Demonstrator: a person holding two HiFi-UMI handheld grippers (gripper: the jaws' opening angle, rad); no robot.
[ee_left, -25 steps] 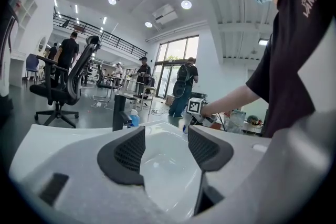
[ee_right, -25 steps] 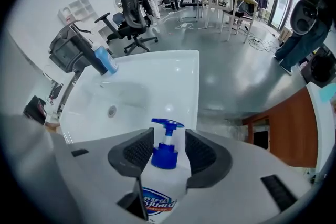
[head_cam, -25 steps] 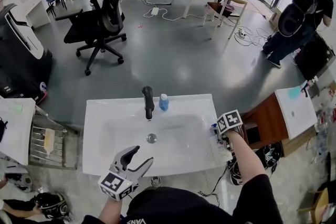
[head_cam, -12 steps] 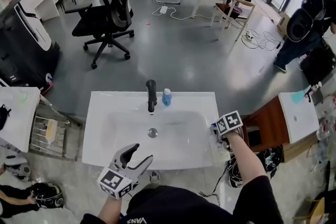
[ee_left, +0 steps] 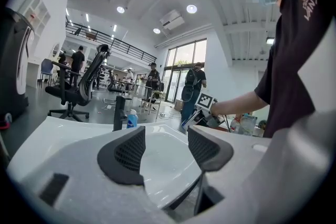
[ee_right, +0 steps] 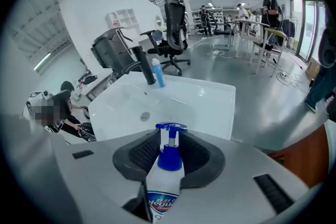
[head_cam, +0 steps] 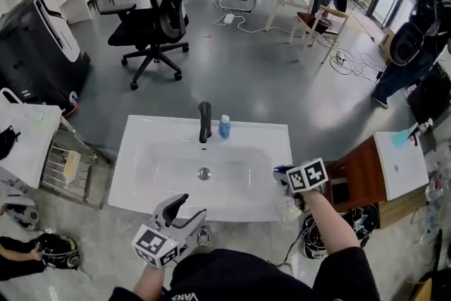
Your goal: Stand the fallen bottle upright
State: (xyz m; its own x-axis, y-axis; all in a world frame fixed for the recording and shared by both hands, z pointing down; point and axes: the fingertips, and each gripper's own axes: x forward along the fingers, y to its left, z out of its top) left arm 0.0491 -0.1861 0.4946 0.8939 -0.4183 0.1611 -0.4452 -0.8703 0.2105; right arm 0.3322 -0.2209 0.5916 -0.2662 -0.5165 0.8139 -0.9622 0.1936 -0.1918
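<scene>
Black shirt (head_cam: 239,277), grey left gripper (head_cam: 192,206)

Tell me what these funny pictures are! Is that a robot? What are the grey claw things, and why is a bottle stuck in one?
It's not a robot. A person holds a pinching tool in each hand. The head view comes from a camera on the person's head, looking down at a white sink with a black tap and a small blue bottle standing beside it. The other two pictures come from little cameras riding on the tools, looking along their jaws. The left tool is open, with nothing in it. The right tool has just been closing its jaws on a white pump bottle with a blue top, and it grips it now.
</scene>
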